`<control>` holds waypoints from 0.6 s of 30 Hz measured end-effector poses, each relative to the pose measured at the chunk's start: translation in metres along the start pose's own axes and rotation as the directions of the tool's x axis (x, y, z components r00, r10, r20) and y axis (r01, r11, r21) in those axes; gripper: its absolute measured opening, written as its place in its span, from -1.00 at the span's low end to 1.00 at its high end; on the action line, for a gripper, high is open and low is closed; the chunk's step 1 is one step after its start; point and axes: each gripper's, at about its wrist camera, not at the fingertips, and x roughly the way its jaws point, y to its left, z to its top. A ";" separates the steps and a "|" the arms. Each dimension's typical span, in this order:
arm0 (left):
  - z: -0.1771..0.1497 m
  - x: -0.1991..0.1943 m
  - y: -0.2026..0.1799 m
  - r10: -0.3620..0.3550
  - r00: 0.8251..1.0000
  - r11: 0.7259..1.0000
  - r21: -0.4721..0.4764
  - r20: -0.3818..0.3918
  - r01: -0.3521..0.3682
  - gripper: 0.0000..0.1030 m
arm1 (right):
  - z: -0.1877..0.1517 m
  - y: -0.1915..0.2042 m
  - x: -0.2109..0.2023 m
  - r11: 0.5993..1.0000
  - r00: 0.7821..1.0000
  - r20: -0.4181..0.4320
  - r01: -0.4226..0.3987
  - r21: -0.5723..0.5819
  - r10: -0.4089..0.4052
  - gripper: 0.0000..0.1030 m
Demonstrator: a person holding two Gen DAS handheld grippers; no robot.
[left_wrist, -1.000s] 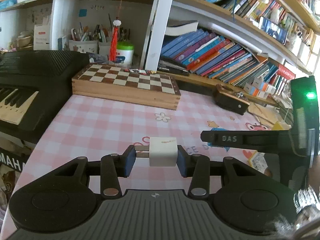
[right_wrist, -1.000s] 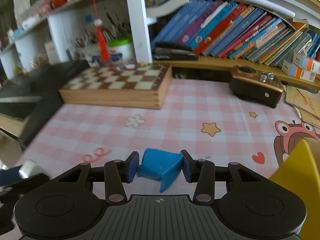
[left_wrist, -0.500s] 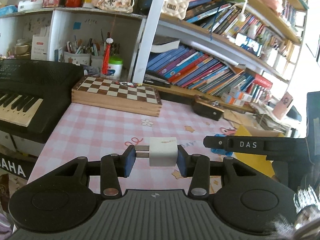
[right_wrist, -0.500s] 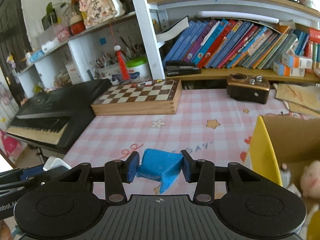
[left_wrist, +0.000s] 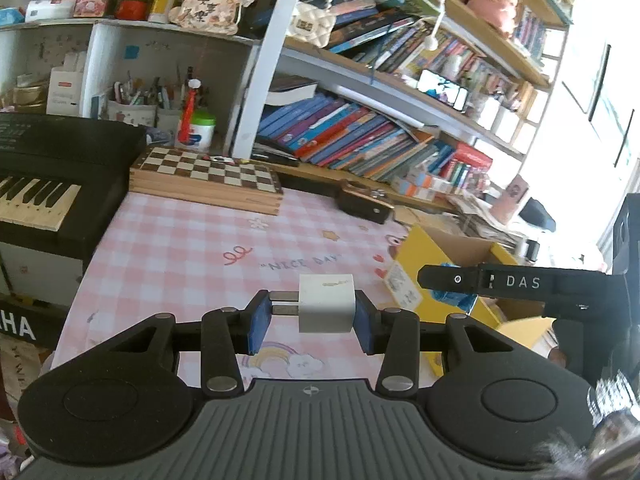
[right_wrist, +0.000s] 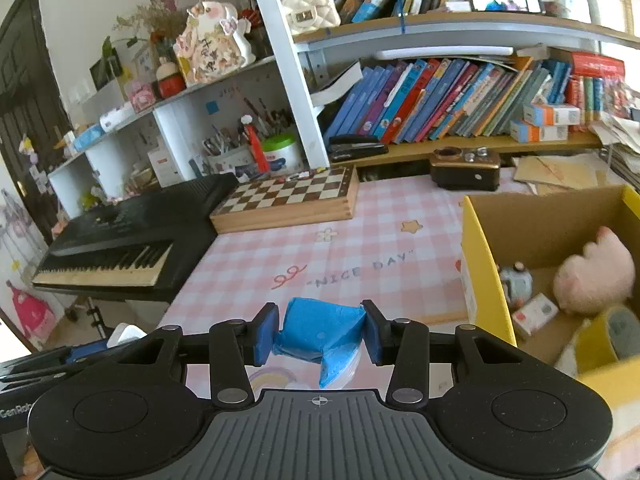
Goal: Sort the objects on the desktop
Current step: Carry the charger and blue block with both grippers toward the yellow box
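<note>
My left gripper [left_wrist: 311,316] is shut on a white plug charger [left_wrist: 327,308], its metal prongs pointing left, held high above the pink checked tablecloth [left_wrist: 192,248]. My right gripper [right_wrist: 320,334] is shut on a crumpled blue packet [right_wrist: 320,330], also held above the cloth. The yellow cardboard box [right_wrist: 480,264] stands to the right of the right gripper, open at the top. It also shows in the left wrist view [left_wrist: 424,256], behind the right gripper's black body [left_wrist: 520,284].
Inside the box lie a pink plush toy [right_wrist: 596,276], a small figure [right_wrist: 516,280] and a tape roll [right_wrist: 612,336]. A wooden chessboard [right_wrist: 292,196], a black keyboard [right_wrist: 120,236] and a brown radio [right_wrist: 464,164] line the cloth's far and left sides. Bookshelves stand behind.
Both grippers have risen and drawn back from the table, each keeping its object. The yellow box has come into view on the right.
</note>
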 end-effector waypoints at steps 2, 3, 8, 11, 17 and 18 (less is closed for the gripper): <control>-0.003 -0.011 -0.002 -0.018 1.000 1.000 0.003 -0.003 0.018 -0.22 | -0.007 0.005 -0.013 1.000 1.000 0.001 -0.002 0.005 0.002 -0.17; -0.005 -0.017 -0.002 -0.028 1.000 1.000 0.006 -0.004 0.028 -0.22 | -0.012 0.008 -0.019 1.000 1.000 -0.001 -0.004 0.008 0.005 -0.17; -0.013 -0.041 -0.007 -0.070 0.997 0.997 0.020 -0.012 0.070 -0.22 | -0.035 0.020 -0.045 1.000 1.000 -0.021 -0.009 0.010 0.009 -0.17; -0.019 -0.053 -0.010 -0.090 0.996 0.996 0.028 -0.018 0.090 -0.22 | -0.048 0.023 -0.057 1.000 0.999 -0.034 -0.004 0.022 0.004 -0.17; -0.031 -0.071 -0.015 -0.123 0.992 0.991 0.042 -0.034 0.125 -0.22 | -0.070 0.031 -0.078 0.999 0.999 -0.047 0.013 0.041 -0.011 -0.18; -0.034 -0.074 -0.016 -0.130 0.991 0.990 0.047 -0.038 0.132 -0.22 | -0.073 0.031 -0.081 0.999 0.999 -0.048 0.015 0.043 -0.013 -0.17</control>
